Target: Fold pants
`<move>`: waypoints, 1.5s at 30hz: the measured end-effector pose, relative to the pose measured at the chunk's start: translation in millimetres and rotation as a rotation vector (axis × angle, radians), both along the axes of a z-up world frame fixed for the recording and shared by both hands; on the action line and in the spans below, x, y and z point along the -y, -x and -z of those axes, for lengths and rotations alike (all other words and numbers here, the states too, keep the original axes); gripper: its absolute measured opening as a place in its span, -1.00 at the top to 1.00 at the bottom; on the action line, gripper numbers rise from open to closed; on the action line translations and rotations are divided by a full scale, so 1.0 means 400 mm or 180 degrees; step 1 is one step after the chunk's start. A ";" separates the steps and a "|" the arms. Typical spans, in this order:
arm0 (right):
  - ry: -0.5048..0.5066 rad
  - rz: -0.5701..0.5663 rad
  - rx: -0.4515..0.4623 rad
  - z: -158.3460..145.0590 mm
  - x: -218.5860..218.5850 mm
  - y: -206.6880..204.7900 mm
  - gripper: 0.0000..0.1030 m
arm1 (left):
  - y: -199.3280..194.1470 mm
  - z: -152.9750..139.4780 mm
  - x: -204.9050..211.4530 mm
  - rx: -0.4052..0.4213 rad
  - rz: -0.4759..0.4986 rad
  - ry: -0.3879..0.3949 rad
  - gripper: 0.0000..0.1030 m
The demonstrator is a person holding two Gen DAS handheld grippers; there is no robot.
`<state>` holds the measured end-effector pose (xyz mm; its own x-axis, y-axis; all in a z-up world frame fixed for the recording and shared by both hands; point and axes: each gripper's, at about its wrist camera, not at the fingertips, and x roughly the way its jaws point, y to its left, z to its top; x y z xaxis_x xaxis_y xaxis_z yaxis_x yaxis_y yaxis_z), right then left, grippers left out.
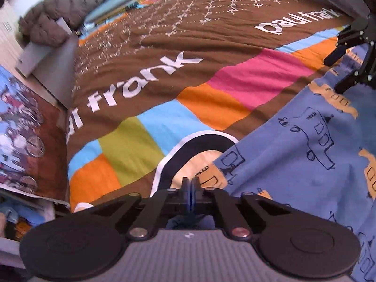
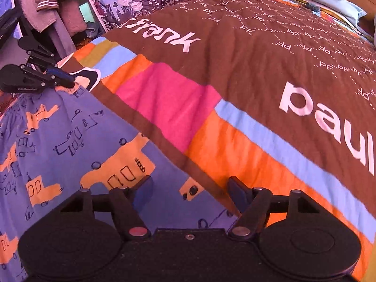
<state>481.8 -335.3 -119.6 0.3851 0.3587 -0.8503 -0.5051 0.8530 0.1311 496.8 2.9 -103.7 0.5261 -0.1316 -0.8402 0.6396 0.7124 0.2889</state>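
Left gripper (image 1: 190,183) is clenched, its two blue-padded jaws pressed together at the corner of the pants (image 1: 305,145); whether cloth is caught between the pads cannot be told, though the right wrist view shows its tip (image 2: 70,83) down on the gathered waistband edge. Under it all lies the bedspread (image 1: 164,47), brown with white lettering and bright colour blocks, covering the bed. On it, spread flat at the near edge, are the blue pants printed with orange and outlined trucks, the elastic waistband (image 2: 14,112) on the left gripper's side. Right gripper (image 2: 189,191) hovers over the fabric's far edge with its jaws apart, one finger over the pants, the other over the bedspread, gripping nothing. This looks like the opening pickup, before any fold. Next, I judge, the right gripper must pinch that edge so both can lift together.
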 end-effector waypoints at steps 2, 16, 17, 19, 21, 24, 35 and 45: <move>-0.0015 0.0035 0.0034 0.001 0.000 0.008 -0.28 | 0.016 0.005 0.006 0.0129 -0.0066 -0.0025 1.00; 0.0355 0.0019 0.0534 -0.052 -0.036 0.056 0.93 | 0.058 -0.079 0.040 0.0947 -0.0487 -0.0067 1.00; 0.0378 0.0087 0.0635 -0.060 -0.040 0.051 0.93 | 0.045 -0.083 0.039 0.0996 -0.0561 -0.0051 1.00; 0.0447 0.0264 0.0836 -0.070 -0.045 0.027 0.93 | 0.011 -0.080 0.037 0.0999 -0.0746 -0.0034 1.00; 0.0491 0.0398 0.0984 -0.070 -0.055 -0.006 0.93 | -0.023 -0.060 0.037 0.0914 -0.0893 -0.0037 1.00; 0.0565 0.0494 0.0890 -0.026 -0.082 -0.056 0.93 | -0.053 -0.021 0.030 0.0755 -0.1122 -0.0023 1.00; 0.0758 0.0486 0.1141 -0.046 -0.115 -0.005 0.91 | 0.001 -0.092 0.042 0.0808 -0.1118 -0.0058 1.00; 0.0616 0.0300 0.1622 -0.215 -0.099 0.262 0.94 | 0.211 -0.231 -0.024 0.1096 -0.0782 0.0236 1.00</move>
<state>377.0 -295.8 -33.6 0.7879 0.1586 -0.5950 -0.3840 0.8819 -0.2736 412.6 12.4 -11.2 0.7975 -0.0208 -0.6030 0.3233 0.8585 0.3981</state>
